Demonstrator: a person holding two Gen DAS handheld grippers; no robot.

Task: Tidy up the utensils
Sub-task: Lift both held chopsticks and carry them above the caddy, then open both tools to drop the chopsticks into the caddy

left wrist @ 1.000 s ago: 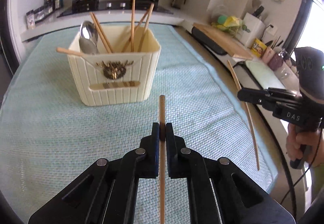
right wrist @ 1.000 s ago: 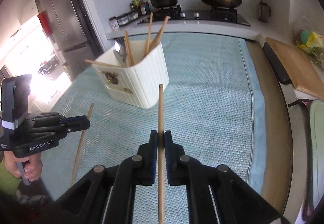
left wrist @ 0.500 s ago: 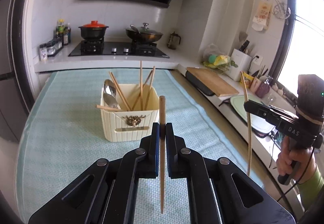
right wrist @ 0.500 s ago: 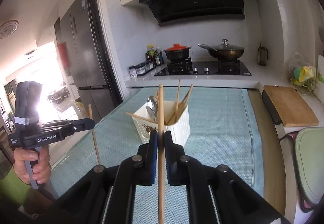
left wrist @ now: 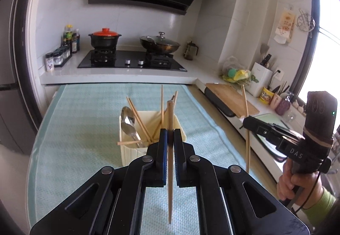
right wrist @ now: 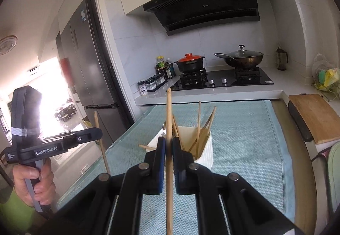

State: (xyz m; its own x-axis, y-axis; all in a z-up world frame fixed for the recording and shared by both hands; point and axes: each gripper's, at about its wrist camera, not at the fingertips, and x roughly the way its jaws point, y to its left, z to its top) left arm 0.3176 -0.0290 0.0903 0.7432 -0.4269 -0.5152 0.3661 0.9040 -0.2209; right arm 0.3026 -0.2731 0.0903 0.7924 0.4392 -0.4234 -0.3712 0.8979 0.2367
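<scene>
A cream utensil holder [left wrist: 131, 153] [right wrist: 205, 155] stands on the light-green mat, holding two metal spoons [left wrist: 127, 120] and several wooden chopsticks. My left gripper [left wrist: 169, 135] is shut on a wooden chopstick [left wrist: 170, 181] that stands nearly upright, raised in front of the holder. My right gripper [right wrist: 168, 143] is shut on another upright chopstick [right wrist: 169, 111], also raised just short of the holder. In the left wrist view the right gripper [left wrist: 246, 122] shows at the right with its chopstick [left wrist: 247, 150]. In the right wrist view the left gripper [right wrist: 99, 134] shows at the left with its chopstick [right wrist: 104, 154].
The mat [left wrist: 74, 128] covers a long table. Behind it a counter carries a stove [left wrist: 131, 62] with a red-lidded pot [left wrist: 105, 39] and a lidded wok [left wrist: 160, 44], plus spice jars. A wooden cutting board [left wrist: 231, 98] lies right. A fridge [right wrist: 89, 69] stands left.
Both grippers have risen with their chopsticks and tipped up toward level, so the holder now sits lower and smaller in both views. Each grip is unchanged.
</scene>
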